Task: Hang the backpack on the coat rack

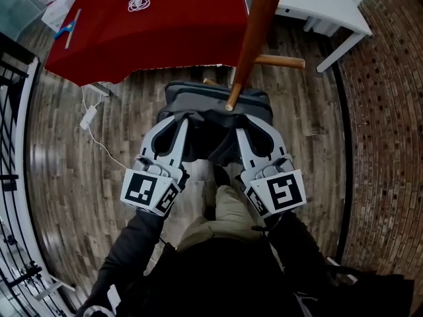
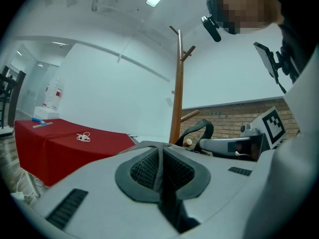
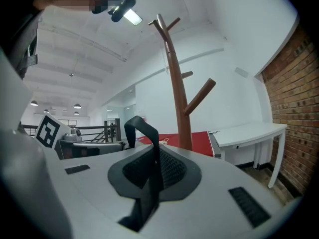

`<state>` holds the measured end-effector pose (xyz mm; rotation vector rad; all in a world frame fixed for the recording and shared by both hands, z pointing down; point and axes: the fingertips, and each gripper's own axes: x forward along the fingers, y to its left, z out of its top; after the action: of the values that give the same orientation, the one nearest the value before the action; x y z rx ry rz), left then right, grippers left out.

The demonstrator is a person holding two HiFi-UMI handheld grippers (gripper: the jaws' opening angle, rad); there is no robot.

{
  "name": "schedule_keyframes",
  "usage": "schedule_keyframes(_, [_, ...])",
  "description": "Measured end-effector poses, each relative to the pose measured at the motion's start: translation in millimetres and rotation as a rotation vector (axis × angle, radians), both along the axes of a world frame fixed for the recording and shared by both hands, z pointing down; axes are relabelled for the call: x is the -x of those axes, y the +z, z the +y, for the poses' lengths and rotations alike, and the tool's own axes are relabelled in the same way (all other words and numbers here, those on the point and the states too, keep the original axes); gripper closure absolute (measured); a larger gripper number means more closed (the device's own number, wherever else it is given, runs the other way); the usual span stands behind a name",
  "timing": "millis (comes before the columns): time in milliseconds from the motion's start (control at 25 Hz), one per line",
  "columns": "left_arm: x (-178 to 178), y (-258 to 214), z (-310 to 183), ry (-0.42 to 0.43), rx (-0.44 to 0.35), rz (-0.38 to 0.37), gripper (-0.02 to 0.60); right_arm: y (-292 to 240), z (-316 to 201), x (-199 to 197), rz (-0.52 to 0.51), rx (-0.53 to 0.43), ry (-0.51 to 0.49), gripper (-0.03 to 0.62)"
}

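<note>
Dark sleeves and a pale knee [image 1: 228, 213] of the person fill the lower head view, nearest the lens. Beyond them, the backpack [image 1: 218, 111], dark grey, is held up between both grippers, above the wooden floor [image 1: 73, 170] and just before the coat rack [image 1: 259, 22].

The left gripper [image 1: 177, 123] is closed narrowly, its ribbed pads pressed on the left strap [image 2: 170, 205]. The right gripper [image 1: 243, 134] is likewise closed on the right strap [image 3: 142, 203], which arches up in a loop [image 3: 142, 128] beyond the jaws. The pack's body lies past the fingertips, hanging from the two straps.

Surroundings, by size:
- a table under red cloth [image 1: 165, 28], at upper left;
- a brick wall [image 1: 390, 124], at right;
- a white desk [image 1: 330, 5], behind the rack;
- a black railing [image 1: 10, 144], at far left.

One wooden limb of the rack ends over the pack's top edge [image 1: 231, 104]; contact cannot be judged. A side peg [image 1: 283, 61] juts rightward.

A white coiled cable [image 1: 138, 0] lies on the red cloth. A white adapter [image 1: 88, 116] with its cord lies on the floor.
</note>
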<state>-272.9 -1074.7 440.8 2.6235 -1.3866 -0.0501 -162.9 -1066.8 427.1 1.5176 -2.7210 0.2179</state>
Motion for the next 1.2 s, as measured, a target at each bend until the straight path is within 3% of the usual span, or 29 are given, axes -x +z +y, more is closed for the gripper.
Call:
schedule_keyframes(400, [1,6,8,0.009,-0.017,0.003,0.546,4,9,2,0.028,-0.051,-0.003,0.574])
schedule_keyframes(920, [20,15,56,0.009,-0.024,-0.014,0.546,13,56,21,0.056,-0.071,-0.017,0.574])
schedule_keyframes(1200, [11,9,65,0.034,-0.036,-0.011,0.546,8,59,12,0.043,-0.081,0.003,0.574])
